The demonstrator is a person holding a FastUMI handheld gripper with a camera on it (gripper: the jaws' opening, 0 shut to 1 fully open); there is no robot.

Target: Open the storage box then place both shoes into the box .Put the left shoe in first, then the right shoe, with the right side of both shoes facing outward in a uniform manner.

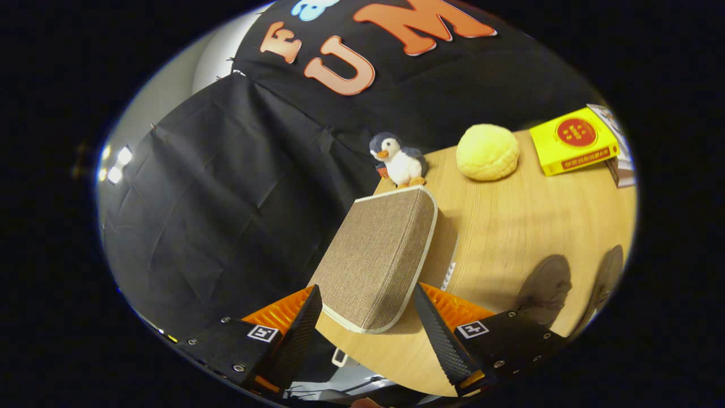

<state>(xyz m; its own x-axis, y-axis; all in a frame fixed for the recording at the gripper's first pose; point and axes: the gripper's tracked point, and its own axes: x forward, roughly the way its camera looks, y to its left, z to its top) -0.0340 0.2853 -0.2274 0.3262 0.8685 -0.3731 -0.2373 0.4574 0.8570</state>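
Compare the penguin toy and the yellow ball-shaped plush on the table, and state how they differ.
The penguin toy is grey and white with an orange beak and feet; the yellow plush is one pale yellow all over. The penguin toy stands upright as a figure, while the yellow plush is a squat rounded lump. The penguin toy sits at the table corner just beyond the storage box; the yellow plush lies off to its side, nearer the yellow book. Both are soft toys on the table, beyond the open gripper.
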